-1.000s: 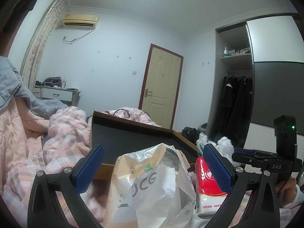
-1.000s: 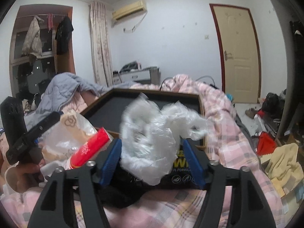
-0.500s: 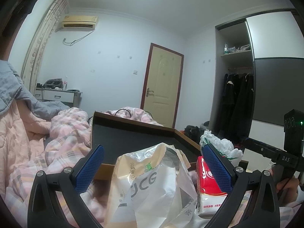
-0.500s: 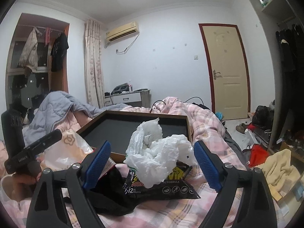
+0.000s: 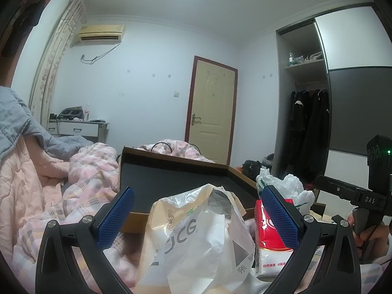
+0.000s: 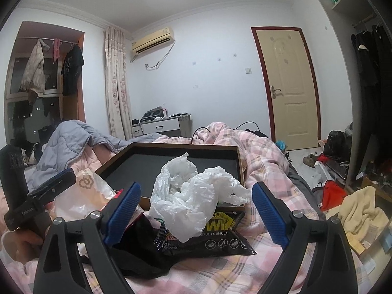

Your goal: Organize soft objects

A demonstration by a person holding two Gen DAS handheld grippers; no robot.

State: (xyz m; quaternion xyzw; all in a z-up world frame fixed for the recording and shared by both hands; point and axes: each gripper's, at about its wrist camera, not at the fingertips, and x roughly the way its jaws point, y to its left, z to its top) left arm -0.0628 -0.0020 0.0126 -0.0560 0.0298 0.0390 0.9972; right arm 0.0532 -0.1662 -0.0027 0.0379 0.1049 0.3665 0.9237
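My right gripper (image 6: 196,210) is open and empty, its jaws wide either side of a crumpled white plastic bag (image 6: 193,196). The bag lies on a black wipes packet (image 6: 215,237) at the front edge of the dark wooden tray (image 6: 241,171). My left gripper (image 5: 198,218) is open around a beige and clear plastic bag (image 5: 196,240), not gripping it. A red and white tissue pack (image 5: 269,250) stands beside its right finger. The white bag also shows in the left wrist view (image 5: 289,186). A black cloth (image 6: 139,252) lies under my right gripper.
All of it rests on a bed with a pink plaid quilt (image 6: 264,156) and a grey blanket (image 6: 71,139). The tray (image 5: 171,171) holds nothing. The other hand-held gripper shows in each view (image 5: 367,196) (image 6: 31,201). Clutter lies on the floor at the right (image 6: 343,196).
My right gripper has opened and let go of the white plastic bag, which now lies on the wipes packet by the tray. It has pulled back a little. My left gripper has barely moved.
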